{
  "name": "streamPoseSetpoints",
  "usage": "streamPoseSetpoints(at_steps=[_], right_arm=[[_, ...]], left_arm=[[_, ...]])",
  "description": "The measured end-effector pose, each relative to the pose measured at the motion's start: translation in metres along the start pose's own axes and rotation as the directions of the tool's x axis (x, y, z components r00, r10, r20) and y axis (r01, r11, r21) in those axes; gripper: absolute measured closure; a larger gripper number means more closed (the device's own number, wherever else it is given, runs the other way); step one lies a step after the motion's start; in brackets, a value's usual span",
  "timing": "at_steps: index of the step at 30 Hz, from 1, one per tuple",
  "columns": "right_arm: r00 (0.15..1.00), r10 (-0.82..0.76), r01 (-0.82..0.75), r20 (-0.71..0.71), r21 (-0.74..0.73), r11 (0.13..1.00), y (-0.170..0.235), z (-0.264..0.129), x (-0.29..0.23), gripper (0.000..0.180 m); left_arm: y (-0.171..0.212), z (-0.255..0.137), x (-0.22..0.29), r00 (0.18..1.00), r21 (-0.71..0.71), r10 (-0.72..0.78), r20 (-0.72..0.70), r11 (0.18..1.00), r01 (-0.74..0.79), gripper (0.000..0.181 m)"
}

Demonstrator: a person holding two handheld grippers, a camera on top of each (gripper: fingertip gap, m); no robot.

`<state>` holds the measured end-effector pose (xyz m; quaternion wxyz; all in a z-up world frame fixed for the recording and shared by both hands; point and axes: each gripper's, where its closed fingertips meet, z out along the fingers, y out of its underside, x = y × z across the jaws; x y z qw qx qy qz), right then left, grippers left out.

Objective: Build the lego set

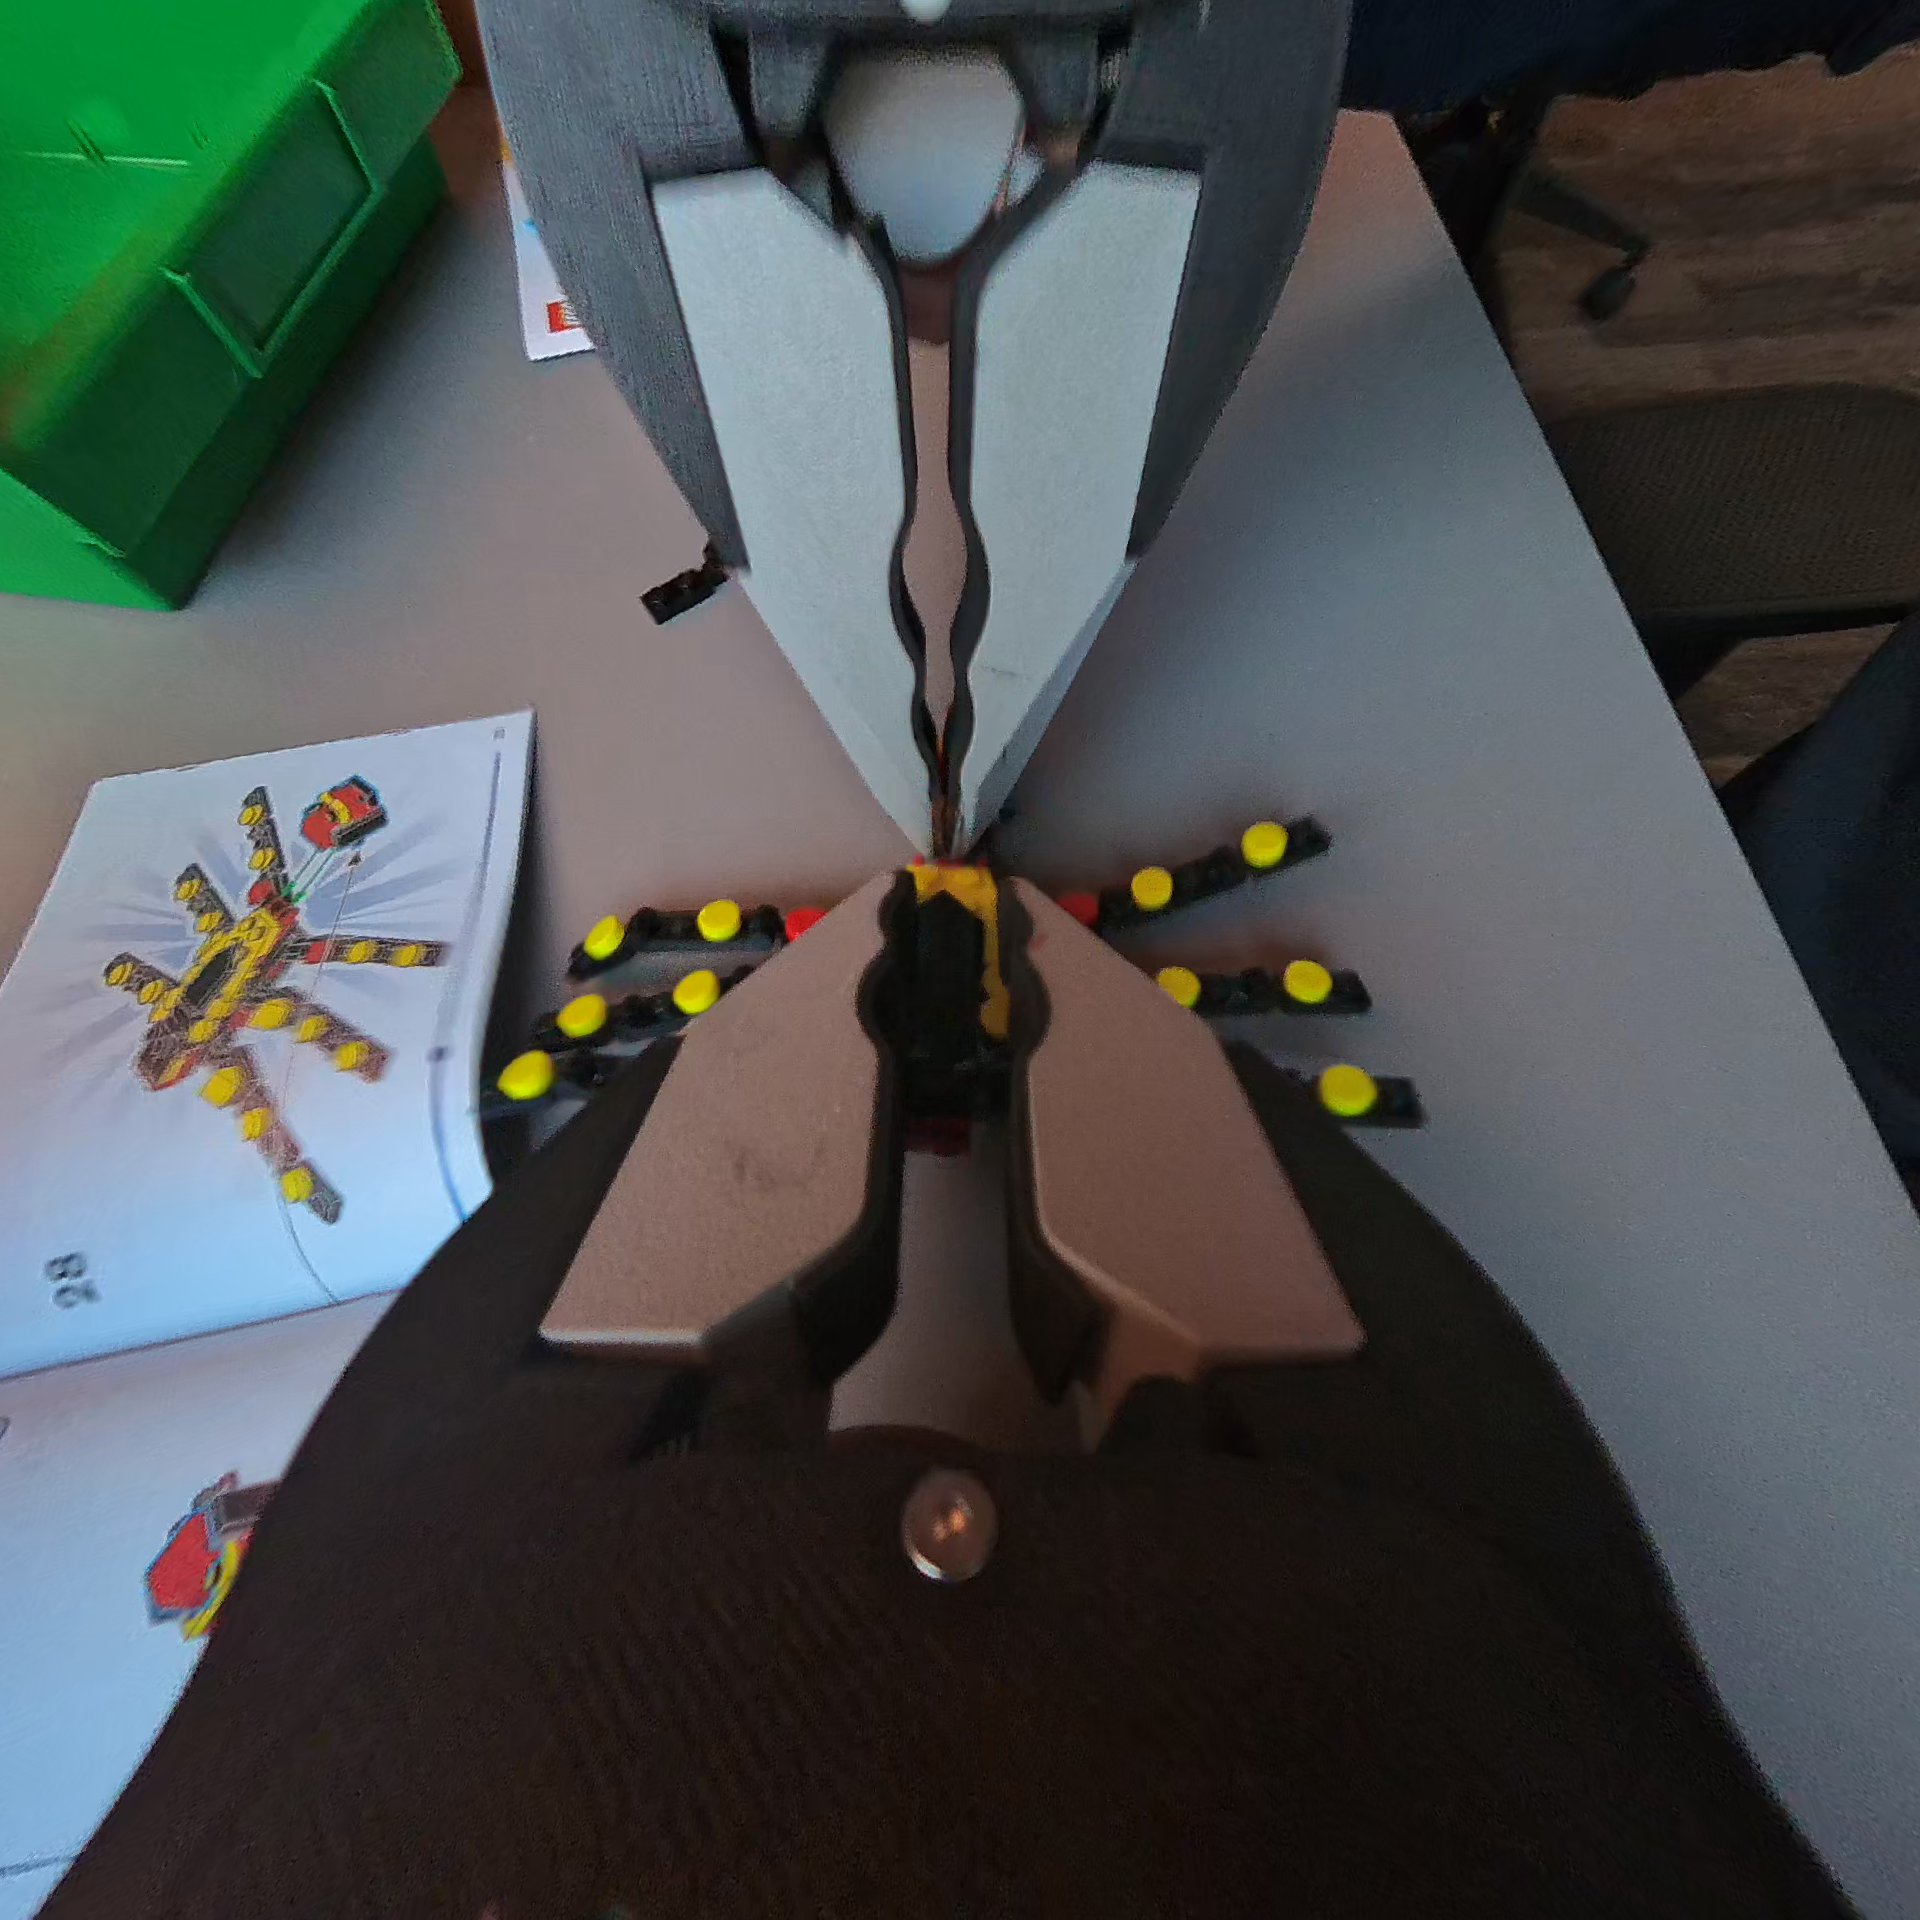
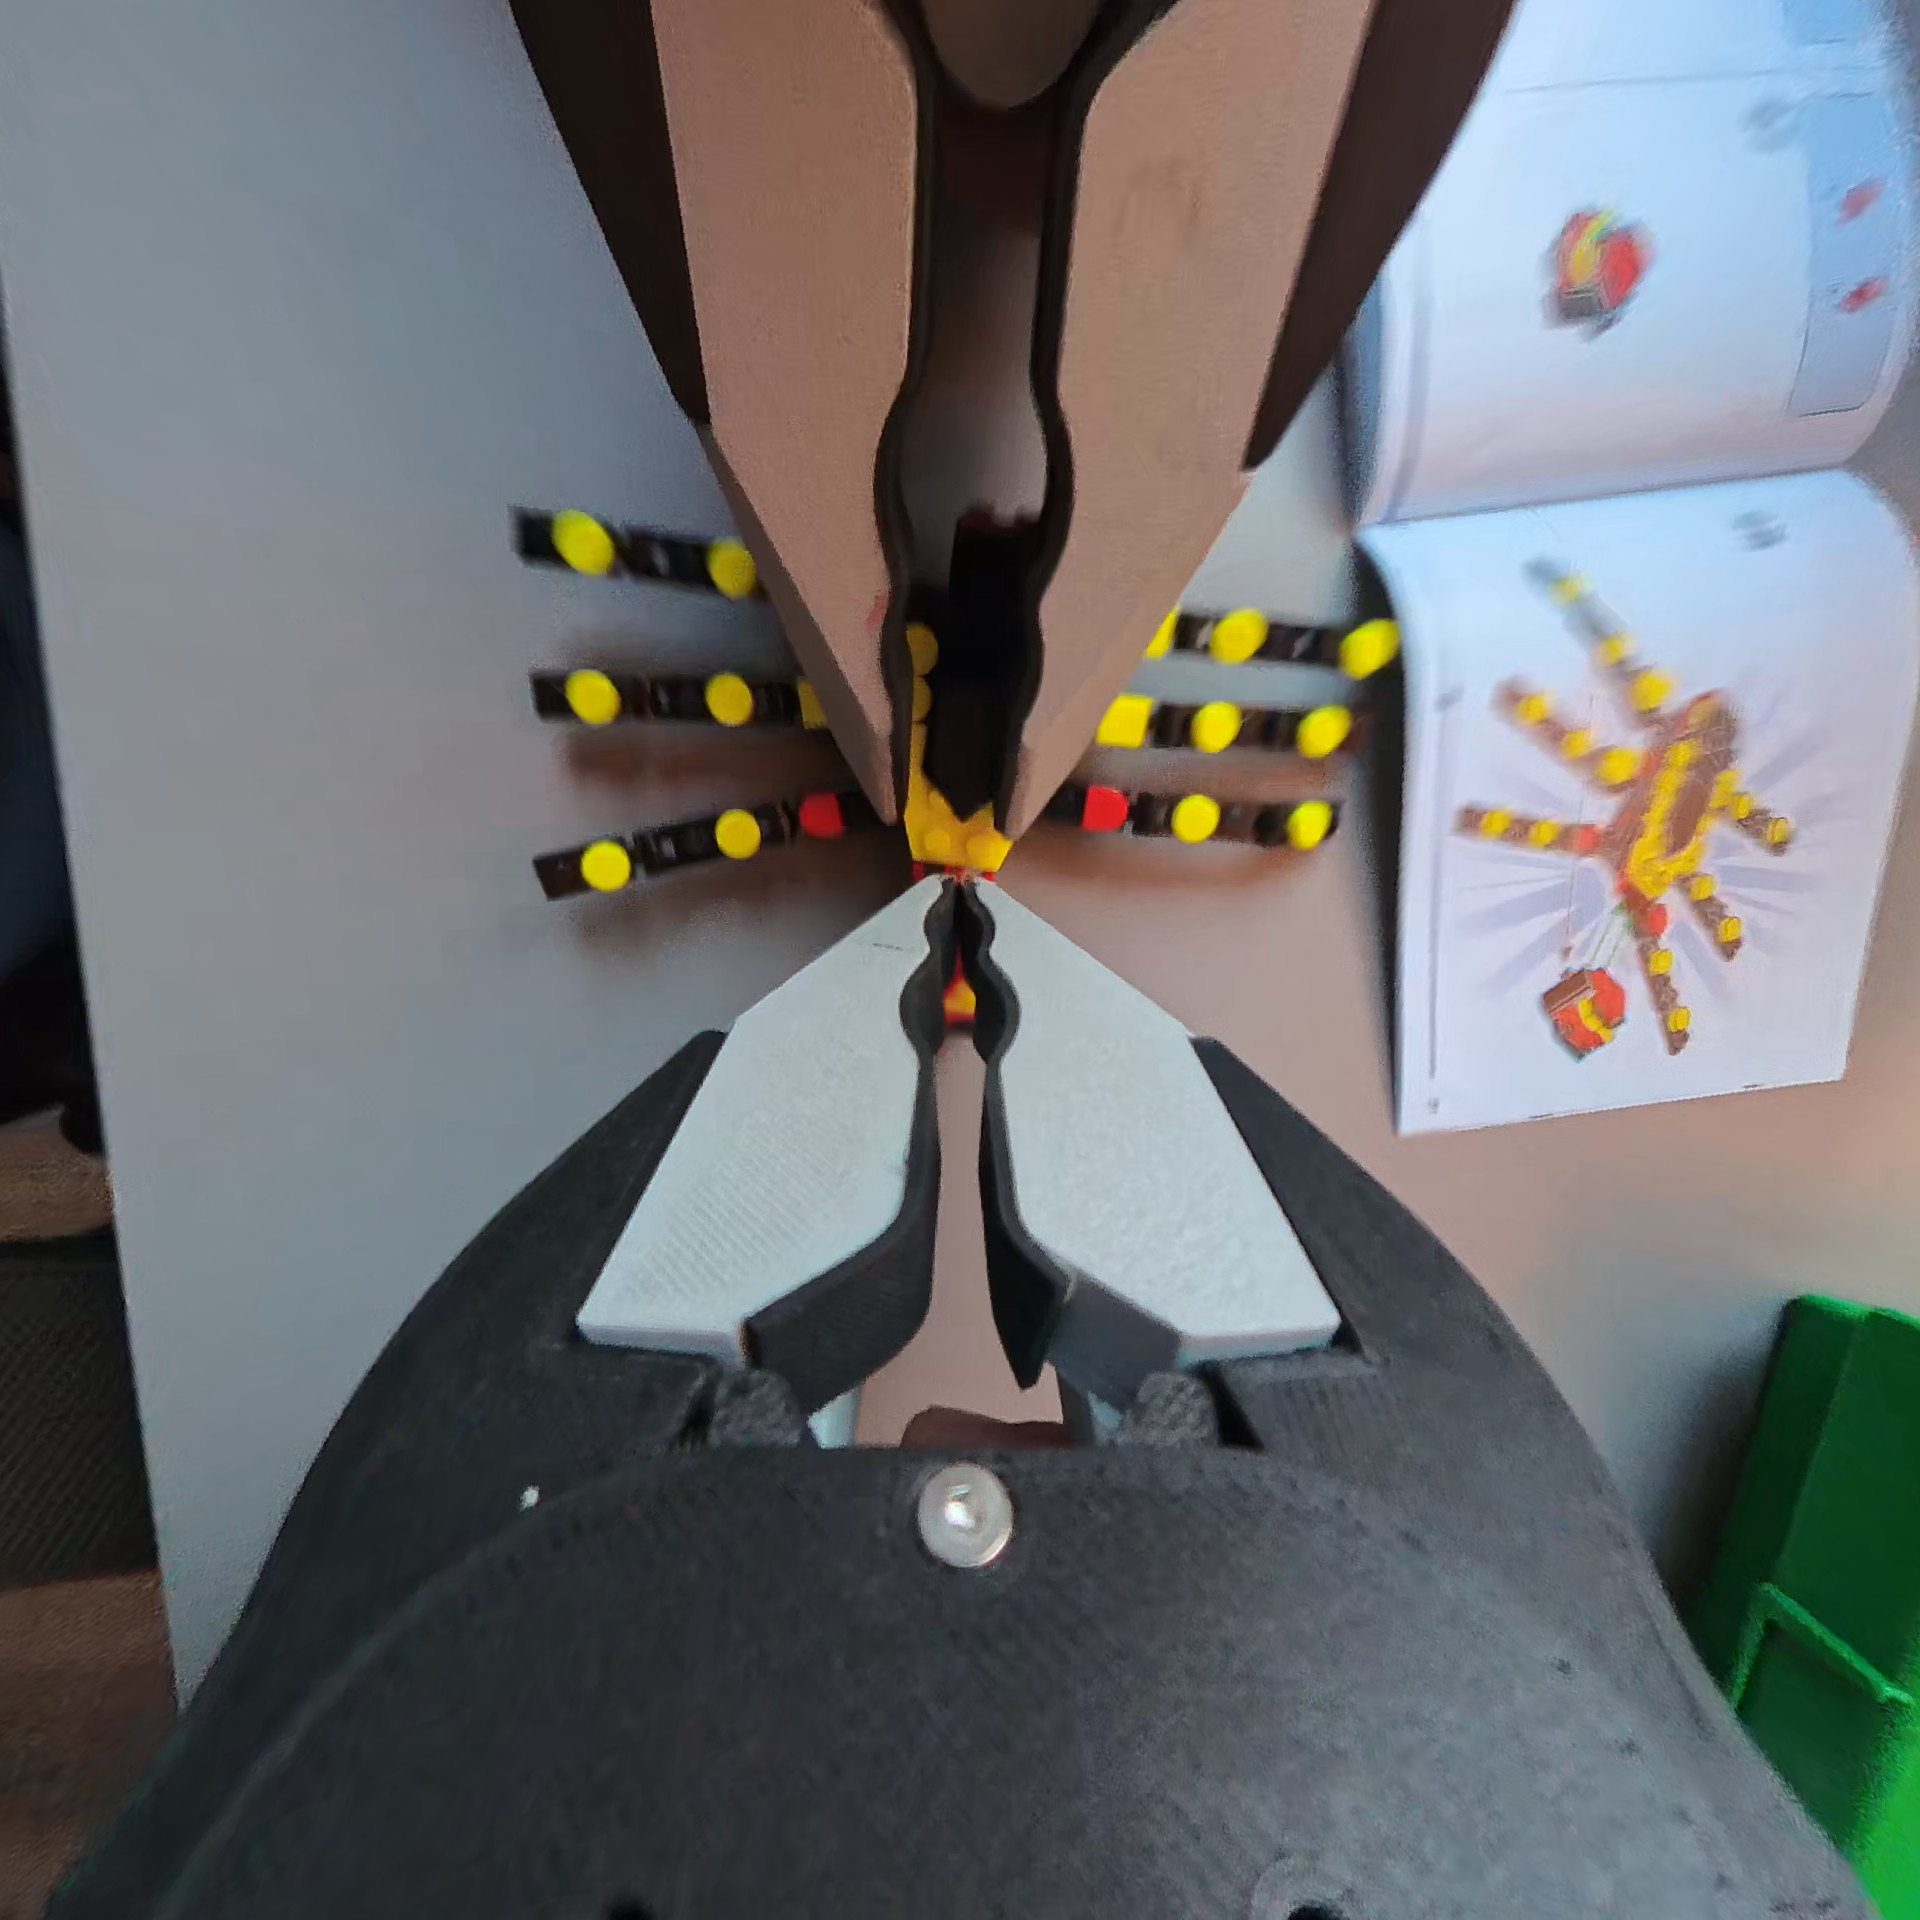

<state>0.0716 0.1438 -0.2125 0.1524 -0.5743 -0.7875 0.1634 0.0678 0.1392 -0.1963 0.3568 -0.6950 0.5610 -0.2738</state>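
Note:
The lego spider lies on the grey table. Its black and yellow body (image 1: 951, 966) has black legs with yellow round studs (image 1: 1205, 878) spread to both sides. My left gripper (image 1: 948, 883), with tan fingers, is shut on the body from its rear. It also shows in the right wrist view (image 2: 954, 821), clamped on the body (image 2: 971, 707). My right gripper (image 2: 956, 888), with grey-white fingers, is shut on a small red and yellow piece (image 2: 958, 1000). It holds the piece against the yellow front end of the body. In the left wrist view it comes in from the top (image 1: 945, 842), tip to tip with the left one.
An open instruction booklet (image 1: 260, 1039) (image 2: 1621, 790) lies beside the spider's legs (image 2: 665, 696). A green bin (image 1: 177, 291) (image 2: 1829, 1538) stands past it. A loose black piece (image 1: 681, 592) lies by the right gripper. The table edge (image 1: 1558, 520) runs along the other side, with a chair beyond.

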Motion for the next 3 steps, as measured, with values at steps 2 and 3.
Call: streamPoseSetpoints(at_steps=[2, 3], right_arm=[[1.000, -0.028, 0.028, -0.013, 0.022, 0.999, -0.0046, 0.0070, -0.0035, 0.180], [0.998, -0.043, 0.044, -0.053, 0.018, 0.999, -0.0047, 0.0057, 0.0003, 0.180]], left_arm=[[0.0004, 0.0027, 0.0026, 0.999, -0.022, 0.036, 0.004, 0.999, -0.036, 0.181], [0.0010, 0.0025, -0.0006, 0.998, -0.037, 0.057, 0.033, 0.998, -0.056, 0.181]])
